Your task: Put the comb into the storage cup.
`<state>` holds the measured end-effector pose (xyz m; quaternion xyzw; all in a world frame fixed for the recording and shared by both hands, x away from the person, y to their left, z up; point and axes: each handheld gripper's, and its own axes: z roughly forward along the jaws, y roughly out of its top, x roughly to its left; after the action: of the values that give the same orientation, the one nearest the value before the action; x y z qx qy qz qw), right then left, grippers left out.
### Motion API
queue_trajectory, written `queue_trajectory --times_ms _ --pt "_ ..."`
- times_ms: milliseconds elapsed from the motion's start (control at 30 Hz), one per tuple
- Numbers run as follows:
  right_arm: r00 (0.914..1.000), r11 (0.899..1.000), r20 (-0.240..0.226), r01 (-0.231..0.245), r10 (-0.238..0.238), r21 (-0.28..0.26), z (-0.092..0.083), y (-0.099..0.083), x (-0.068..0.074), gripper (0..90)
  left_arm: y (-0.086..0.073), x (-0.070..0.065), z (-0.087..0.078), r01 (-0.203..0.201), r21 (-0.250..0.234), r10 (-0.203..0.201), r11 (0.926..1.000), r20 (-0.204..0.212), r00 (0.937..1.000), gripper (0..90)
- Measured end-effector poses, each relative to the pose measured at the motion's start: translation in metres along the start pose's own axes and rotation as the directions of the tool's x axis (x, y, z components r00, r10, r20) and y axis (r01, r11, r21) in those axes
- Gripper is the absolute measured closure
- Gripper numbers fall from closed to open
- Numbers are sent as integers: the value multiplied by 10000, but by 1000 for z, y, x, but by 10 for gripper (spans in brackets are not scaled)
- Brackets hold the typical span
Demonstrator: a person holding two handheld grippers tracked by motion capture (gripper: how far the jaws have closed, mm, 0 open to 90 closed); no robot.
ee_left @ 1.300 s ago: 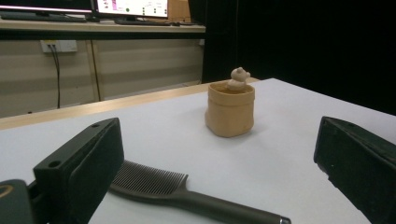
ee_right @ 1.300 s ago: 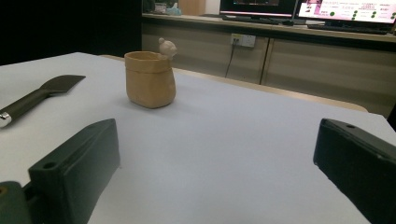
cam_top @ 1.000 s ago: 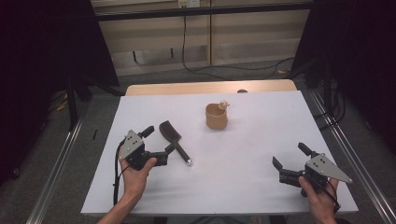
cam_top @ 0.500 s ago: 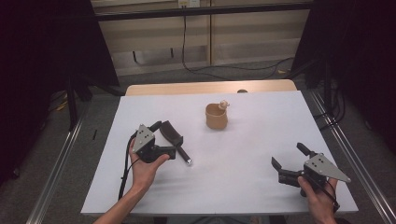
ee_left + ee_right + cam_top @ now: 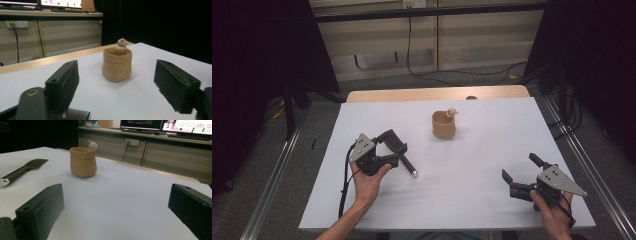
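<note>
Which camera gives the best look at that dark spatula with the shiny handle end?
The right gripper view: the spatula lies unobstructed there, blade to metal tip. In the high view the left gripper covers part of the spatula. The left gripper view catches just a ridged dark edge at the bottom, likely its blade.

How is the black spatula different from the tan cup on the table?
The spatula is black, long and flat, lying on its side; the tan cup is short, rounded and upright. The spatula sits right by the left gripper; the cup stands alone nearer the table's far edge, a small figure on its rim. Both rest on the white table.
</note>
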<state>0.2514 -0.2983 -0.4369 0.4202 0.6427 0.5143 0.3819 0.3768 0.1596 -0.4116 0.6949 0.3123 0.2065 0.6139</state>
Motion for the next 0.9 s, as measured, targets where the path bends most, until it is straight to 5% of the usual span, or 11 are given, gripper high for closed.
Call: queue_trajectory --times_ms 233,300,700,900 --pt "10000 10000 -33 7 -7 9 1 -1 -1 0 -1 4 1 -89 166 88 9998 54 9999 379" --pt "10000 10000 -20 11 -11 13 0 -1 0 0 0 3 0 -168 102 165 9998 270 9995 508" --pt "10000 10000 54 41 -41 42 0 -1 -1 0 4 -1 -1 -215 -83 222 9997 983 9949 877" --pt "10000 10000 37 17 -17 34 0 -1 -1 0 9 -3 0 -59 326 24 9995 1079 9942 900"
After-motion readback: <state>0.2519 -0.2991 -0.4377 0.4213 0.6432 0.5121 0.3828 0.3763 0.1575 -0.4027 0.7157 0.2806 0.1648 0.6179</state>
